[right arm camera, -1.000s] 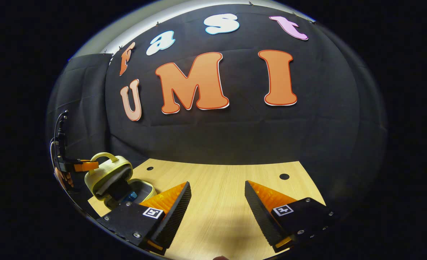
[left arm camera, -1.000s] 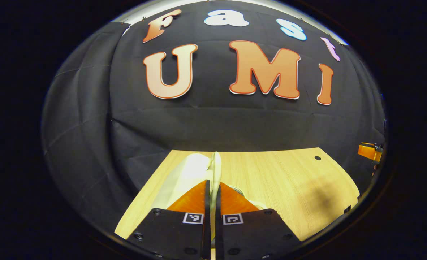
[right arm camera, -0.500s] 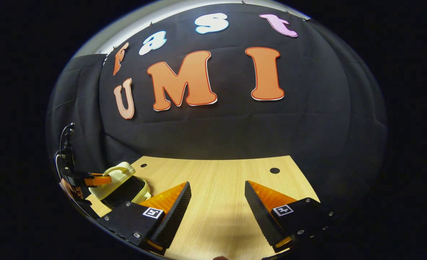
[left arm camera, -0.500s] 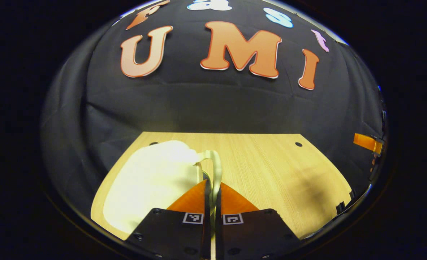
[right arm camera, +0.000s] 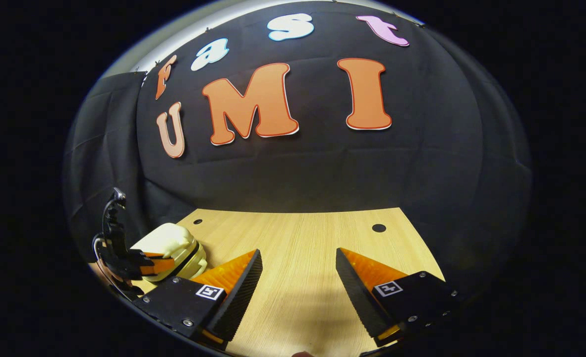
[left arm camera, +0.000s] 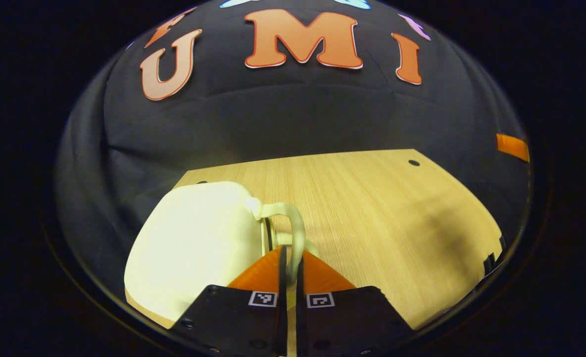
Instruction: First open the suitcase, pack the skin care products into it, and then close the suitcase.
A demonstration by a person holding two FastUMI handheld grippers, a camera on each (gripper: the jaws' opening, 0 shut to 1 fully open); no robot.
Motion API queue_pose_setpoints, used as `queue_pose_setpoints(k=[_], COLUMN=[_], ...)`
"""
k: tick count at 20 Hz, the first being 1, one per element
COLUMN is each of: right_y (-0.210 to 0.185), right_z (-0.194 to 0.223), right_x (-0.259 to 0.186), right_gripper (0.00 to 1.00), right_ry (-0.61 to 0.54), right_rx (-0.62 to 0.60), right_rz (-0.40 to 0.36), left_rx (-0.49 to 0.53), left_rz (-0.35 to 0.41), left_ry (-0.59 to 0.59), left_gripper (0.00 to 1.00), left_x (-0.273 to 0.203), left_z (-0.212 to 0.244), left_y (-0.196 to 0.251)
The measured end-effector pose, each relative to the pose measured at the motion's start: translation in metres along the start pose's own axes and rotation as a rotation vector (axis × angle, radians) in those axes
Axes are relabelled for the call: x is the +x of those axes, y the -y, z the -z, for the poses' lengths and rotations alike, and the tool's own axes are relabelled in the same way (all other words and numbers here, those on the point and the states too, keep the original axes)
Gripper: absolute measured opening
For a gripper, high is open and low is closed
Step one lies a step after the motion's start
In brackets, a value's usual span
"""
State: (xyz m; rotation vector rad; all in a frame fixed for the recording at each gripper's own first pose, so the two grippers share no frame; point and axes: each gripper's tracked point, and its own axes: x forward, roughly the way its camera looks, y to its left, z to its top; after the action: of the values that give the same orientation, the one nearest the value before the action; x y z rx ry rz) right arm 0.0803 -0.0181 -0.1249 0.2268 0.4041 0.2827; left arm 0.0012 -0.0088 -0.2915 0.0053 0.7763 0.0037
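Observation:
A small cream suitcase [left arm camera: 199, 238] lies on the wooden table [left arm camera: 387, 213] with its lid down on the base. My left gripper [left arm camera: 291, 260] is shut on the suitcase's curved handle [left arm camera: 295, 230], which passes between the fingers. In the right gripper view the same suitcase [right arm camera: 174, 245] sits at the far left, lid down, with the left gripper [right arm camera: 146, 265] at its near side. My right gripper [right arm camera: 298, 265] hovers open over bare table, well to the right of the suitcase, nothing between its fingers. The suitcase's contents are hidden.
The tabletop [right arm camera: 298, 248] runs back to the black cloth wall and has small round holes [right arm camera: 379, 228] near its far corners. A cable [right arm camera: 112, 213] rises behind the left gripper in the right gripper view.
The left gripper, holding the handle, swung the lid down from nearly upright onto the base. The open interior seen earlier is now covered. The right gripper has barely moved.

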Motion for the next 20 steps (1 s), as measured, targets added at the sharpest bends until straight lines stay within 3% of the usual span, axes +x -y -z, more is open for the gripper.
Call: queue_pose_setpoints(k=[1, 2, 4, 6, 7, 8, 10, 11, 13, 17, 20], right_y=[0.000, -0.002, -0.003, -0.002, -0.003, -0.002, -0.002, -0.004, -0.010, -0.029, -0.038], right_z=[0.000, -0.001, -0.001, -0.001, -0.003, -0.008, -0.017, -0.023, -0.034, -0.054, -0.060], right_x=[0.000, 0.002, 0.002, 0.001, 0.001, 0.000, -0.002, -0.003, -0.009, -0.013, -0.016], right_gripper=[0.95, 0.95, 0.95, 0.95, 0.95, 0.95, 0.95, 0.95, 0.95, 0.95, 0.95], right_ry=[0.001, 0.002, 0.003, 0.004, 0.011, 0.026, 0.066, 0.085, 0.127, 0.213, 0.246], right_rx=[-0.001, -0.001, -0.004, -0.008, -0.007, -0.009, -0.026, -0.042, -0.075, -0.097, -0.096], right_rz=[0.001, -0.004, -0.008, -0.004, -0.001, 0.006, 0.023, 0.030, 0.046, 0.035, 0.029], left_rx=[0.023, 0.046, 0.042, 0.071, 0.086, 0.090, 0.080, 0.074, 0.064, 0.009, -0.015], left_rz=[-0.013, -0.012, 0.056, 0.080, 0.079, 0.085, 0.102, 0.108, 0.093, 0.063, 0.015], left_ry=[-0.016, -0.025, -0.014, 0.046, 0.082, 0.130, 0.227, 0.270, 0.365, 0.516, 0.599], left_gripper=[0.15, 0.16, 0.29, 0.31, 0.46, 0.48, 0.63, 0.81, 0.94, 0.94, 0.96], left_x=[0.001, 0.002, -0.003, -0.011, -0.017, -0.029, -0.046, -0.054, -0.075, -0.124, -0.145], left_z=[0.006, 0.010, 0.010, -0.010, -0.024, -0.040, -0.076, -0.093, -0.125, -0.189, -0.208], left_y=[0.002, 0.006, 0.030, 0.045, 0.050, 0.061, 0.075, 0.082, 0.089, 0.098, 0.095])
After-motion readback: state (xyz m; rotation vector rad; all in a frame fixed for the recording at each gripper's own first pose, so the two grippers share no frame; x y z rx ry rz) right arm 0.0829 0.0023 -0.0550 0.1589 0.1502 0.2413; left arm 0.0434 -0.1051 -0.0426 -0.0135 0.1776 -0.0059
